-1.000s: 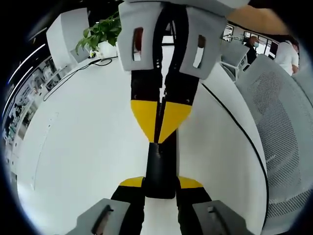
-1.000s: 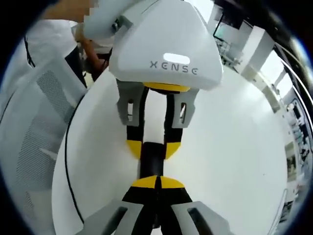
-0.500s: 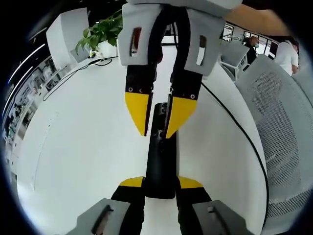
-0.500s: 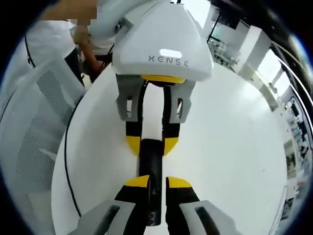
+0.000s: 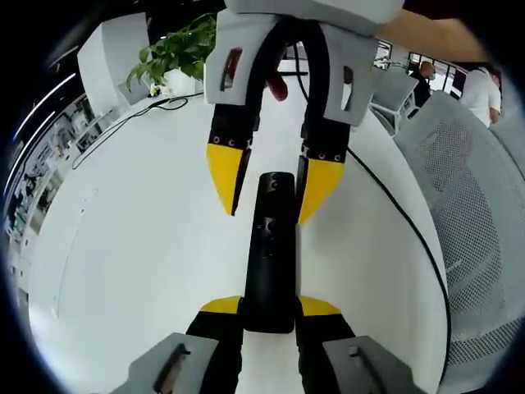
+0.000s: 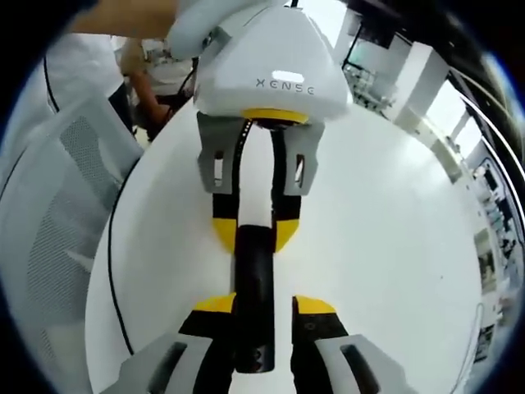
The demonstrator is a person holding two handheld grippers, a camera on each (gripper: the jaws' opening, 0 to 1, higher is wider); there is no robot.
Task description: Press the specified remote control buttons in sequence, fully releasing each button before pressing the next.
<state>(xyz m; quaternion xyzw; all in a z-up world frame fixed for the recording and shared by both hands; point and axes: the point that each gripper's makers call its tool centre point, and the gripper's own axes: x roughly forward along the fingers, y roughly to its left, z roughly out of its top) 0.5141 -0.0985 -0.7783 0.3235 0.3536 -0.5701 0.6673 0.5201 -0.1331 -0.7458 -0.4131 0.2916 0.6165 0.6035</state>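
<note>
Left tool holding the remote control, right tool standing open over it.

In the left gripper view, the left tool is closing its yellow-tipped jaws on the near end of the black remote control, which is lying lengthwise above the white bench. The right tool is coming in from the top of this view with its jaws spread apart, one yellow tip on each side of the remote's far end; whether the tips are touching it I cannot tell. In the right gripper view, the right tool is showing the same wide gap, the remote control is running between its jaws, and the left tool is gripping the other end. A green plant and a black cable are sitting at the far bench edge, and a mesh chair is standing beside the bench.
</note>
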